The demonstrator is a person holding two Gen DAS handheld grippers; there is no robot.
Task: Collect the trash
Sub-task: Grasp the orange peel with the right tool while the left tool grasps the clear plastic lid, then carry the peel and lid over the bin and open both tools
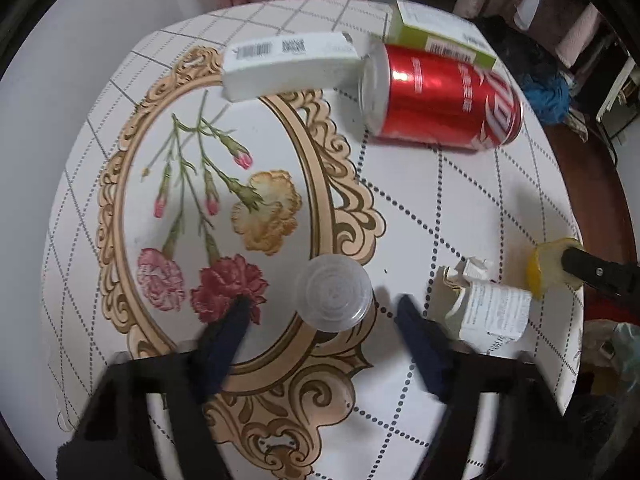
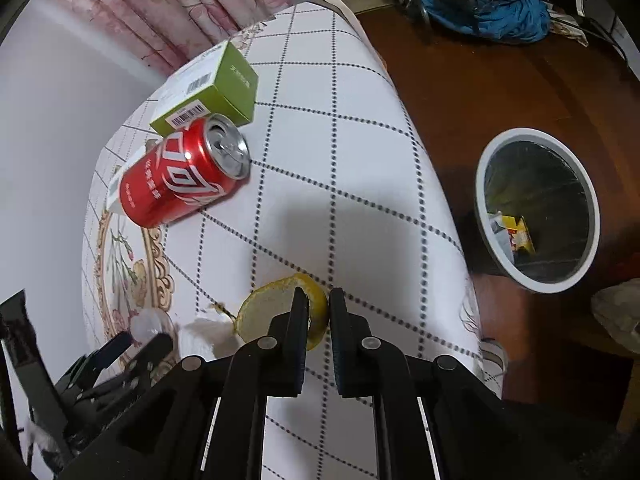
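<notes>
The step in hand looks like a double pick-up, with the right side further along: the right gripper (image 2: 319,312) has its jaws clamped on the rim of a lemon peel (image 2: 266,308), the yellow rind pinched between them near the counter's (image 2: 360,208) edge; the left gripper (image 1: 322,314) has its jaws wide apart, one either side of a small clear plastic cup (image 1: 333,290) that stands inverted on the flowered cloth, neither jaw touching it as far as I can tell; the cup sits roughly centred in the gap, near the tips. What the right side needs next, I judge, is a lift and a swing rightward over the bin (image 2: 536,210), which stands on the floor just off the counter and already holds some wrappers; the left needs only to close squarely on the cup. A torn white carton (image 1: 488,312) lies just right of the left jaws; a red can (image 1: 440,100) and two boxes lie well beyond, untouched.
</notes>
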